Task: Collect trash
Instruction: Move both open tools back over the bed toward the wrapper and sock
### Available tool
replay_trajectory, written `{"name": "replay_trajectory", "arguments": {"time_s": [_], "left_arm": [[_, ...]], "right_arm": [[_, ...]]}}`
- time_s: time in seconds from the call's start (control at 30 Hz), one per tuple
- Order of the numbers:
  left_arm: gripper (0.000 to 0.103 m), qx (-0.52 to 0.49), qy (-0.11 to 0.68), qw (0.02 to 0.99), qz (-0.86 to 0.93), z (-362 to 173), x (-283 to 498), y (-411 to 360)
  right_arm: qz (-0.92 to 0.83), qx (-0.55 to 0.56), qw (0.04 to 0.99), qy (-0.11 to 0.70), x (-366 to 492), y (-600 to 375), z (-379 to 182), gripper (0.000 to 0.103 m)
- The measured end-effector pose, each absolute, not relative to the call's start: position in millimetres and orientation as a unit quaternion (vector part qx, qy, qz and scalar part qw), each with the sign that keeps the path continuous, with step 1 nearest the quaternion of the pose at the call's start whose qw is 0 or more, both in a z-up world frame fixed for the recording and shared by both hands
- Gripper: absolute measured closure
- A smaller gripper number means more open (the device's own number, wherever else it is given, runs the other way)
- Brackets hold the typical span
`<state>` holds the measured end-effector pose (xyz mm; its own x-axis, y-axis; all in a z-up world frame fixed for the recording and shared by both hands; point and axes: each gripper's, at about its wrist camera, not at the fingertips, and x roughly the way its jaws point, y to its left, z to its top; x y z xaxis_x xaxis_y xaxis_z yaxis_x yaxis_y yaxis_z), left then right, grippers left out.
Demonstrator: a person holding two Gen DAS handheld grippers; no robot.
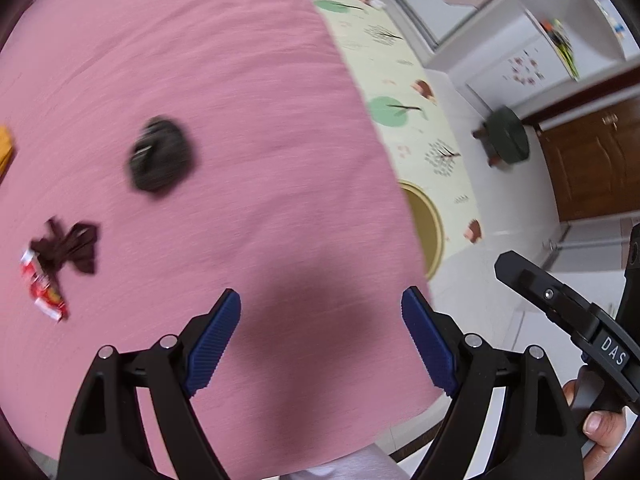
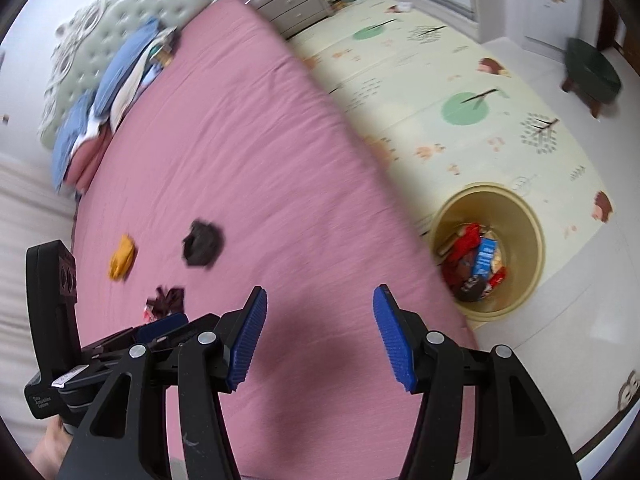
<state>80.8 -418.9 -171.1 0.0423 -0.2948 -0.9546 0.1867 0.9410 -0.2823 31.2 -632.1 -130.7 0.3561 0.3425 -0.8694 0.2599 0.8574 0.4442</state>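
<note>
Both grippers, left gripper (image 1: 321, 340) and right gripper (image 2: 320, 334), hang empty with jaws apart over the bed's (image 2: 248, 152) near edge, probably freed to reach the dark wad (image 2: 203, 243), orange scrap (image 2: 122, 262) and red wrapper (image 1: 44, 290) mid-sheet; the bin (image 2: 532, 216) waits just beside the bed's right edge.

bed sheet (image 2: 248, 152): plain pink. bin (image 2: 524, 216): tan-yellow, red and blue wrappers (image 2: 476, 256) inside. floor mat (image 2: 440, 80): cream, printed with green trees and brown hedgehogs. wad (image 1: 162, 156): black. scrap (image 1: 70, 246): dark maroon. wrapper (image 1: 42, 284): red and white. lump (image 2: 122, 258): orange. stool (image 2: 592, 70): dark green. pads (image 2: 248, 340): blue.
</note>
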Motion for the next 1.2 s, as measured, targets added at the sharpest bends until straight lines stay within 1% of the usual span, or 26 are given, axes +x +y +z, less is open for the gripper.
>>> {"name": "replay_trajectory", "arguments": {"time_s": [0.4,0.77,1.0,1.2], "left_arm": [[0.021,-0.090,0.673,0.730,-0.083,-180.9,65.6,-280.5],[0.020,-0.133,0.669,0.731,-0.019,-195.6,51.8,-185.3],[0.020,-0.137,0.670,0.730,0.007,-212.8,58.3,-151.2],[0.020,-0.132,0.678,0.723,0.016,-236.0,73.0,-139.2]], "right_arm": [[0.108,0.207,0.764,0.602,46.7,-506.7,-141.3,0.048],[0.164,0.162,0.752,0.618,66.9,-414.2,-150.4,0.048],[0.191,0.130,0.743,0.628,83.0,-368.4,-162.2,0.048],[0.202,0.110,0.735,0.638,98.7,-344.6,-174.8,0.048]]}}
